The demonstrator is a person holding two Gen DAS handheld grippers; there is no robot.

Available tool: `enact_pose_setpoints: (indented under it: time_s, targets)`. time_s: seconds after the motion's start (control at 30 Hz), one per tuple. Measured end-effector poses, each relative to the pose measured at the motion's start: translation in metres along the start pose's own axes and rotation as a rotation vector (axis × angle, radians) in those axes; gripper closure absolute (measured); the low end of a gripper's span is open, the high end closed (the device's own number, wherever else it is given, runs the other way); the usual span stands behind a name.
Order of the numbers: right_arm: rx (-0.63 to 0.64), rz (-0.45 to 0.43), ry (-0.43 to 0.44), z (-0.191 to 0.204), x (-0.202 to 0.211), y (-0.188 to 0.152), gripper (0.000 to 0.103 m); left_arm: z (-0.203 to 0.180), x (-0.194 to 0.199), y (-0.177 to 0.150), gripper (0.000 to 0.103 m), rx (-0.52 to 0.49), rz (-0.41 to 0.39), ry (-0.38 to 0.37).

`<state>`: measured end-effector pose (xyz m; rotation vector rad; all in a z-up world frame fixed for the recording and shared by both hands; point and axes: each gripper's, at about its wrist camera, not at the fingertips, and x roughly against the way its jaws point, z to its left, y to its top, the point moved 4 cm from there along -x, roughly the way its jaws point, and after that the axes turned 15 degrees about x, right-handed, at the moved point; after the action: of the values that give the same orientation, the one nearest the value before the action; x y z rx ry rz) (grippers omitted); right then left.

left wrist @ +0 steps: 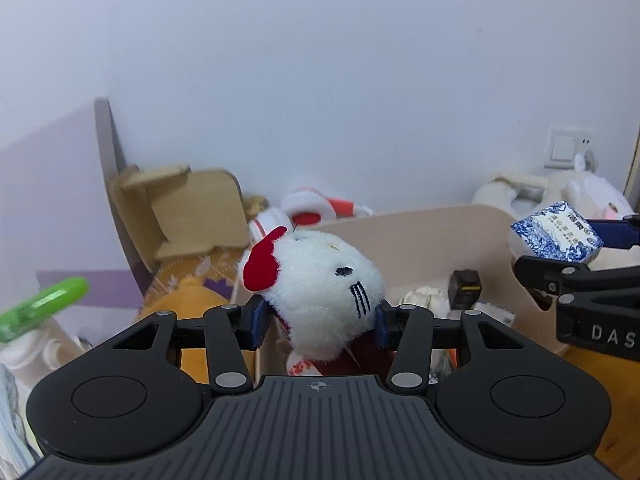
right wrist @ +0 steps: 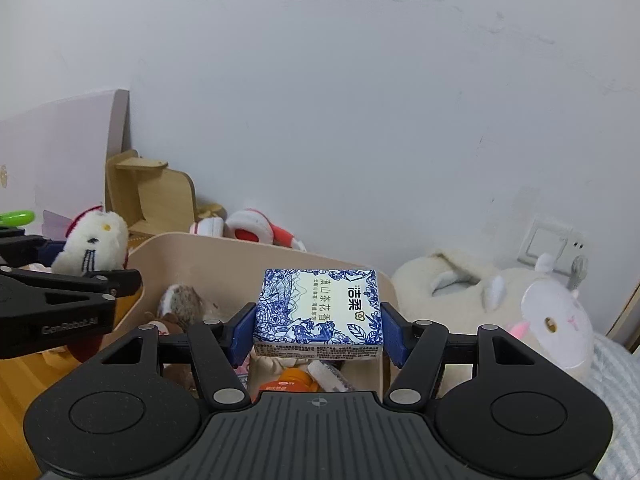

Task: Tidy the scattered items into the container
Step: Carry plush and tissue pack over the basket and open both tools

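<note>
one fluffy white cat plush [left wrist: 320, 296], red bow, whiskers stitched black.

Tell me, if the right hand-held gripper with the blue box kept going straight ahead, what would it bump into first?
Probably the beige container's far wall, just past the tissue box that the right hand-held gripper clamps; depth is hard to judge.

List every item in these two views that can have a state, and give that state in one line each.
left gripper: shut on the white cat plush
right gripper: shut on the blue-and-white tissue pack
beige container: open-topped, already holding items
white cat plush: held above the container's left edge
blue-and-white tissue pack: held over the container
</note>
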<state>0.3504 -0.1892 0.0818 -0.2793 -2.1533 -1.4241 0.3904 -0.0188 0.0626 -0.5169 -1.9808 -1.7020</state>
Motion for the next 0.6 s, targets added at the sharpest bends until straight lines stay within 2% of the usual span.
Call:
enact_pose_setpoints:
  time_s: [0.17, 0.4, 0.6]
  targets:
    - [0.011, 0.056, 0.01, 0.002, -0.031, -0.003, 0.042, 0.002, -0.032, -0.005, 0.053, 0.022, 0.104, -0.004]
    - [0.003, 0.124, 0.031, 0.006, -0.064, -0.013, 0.042, 0.009, -0.061, -0.012, 0.053, 0.046, 0.178, 0.01]
    - [-0.011, 0.151, 0.047, 0.01, -0.077, -0.023, 0.042, 0.008, -0.079, -0.021, 0.05, 0.056, 0.235, 0.019]
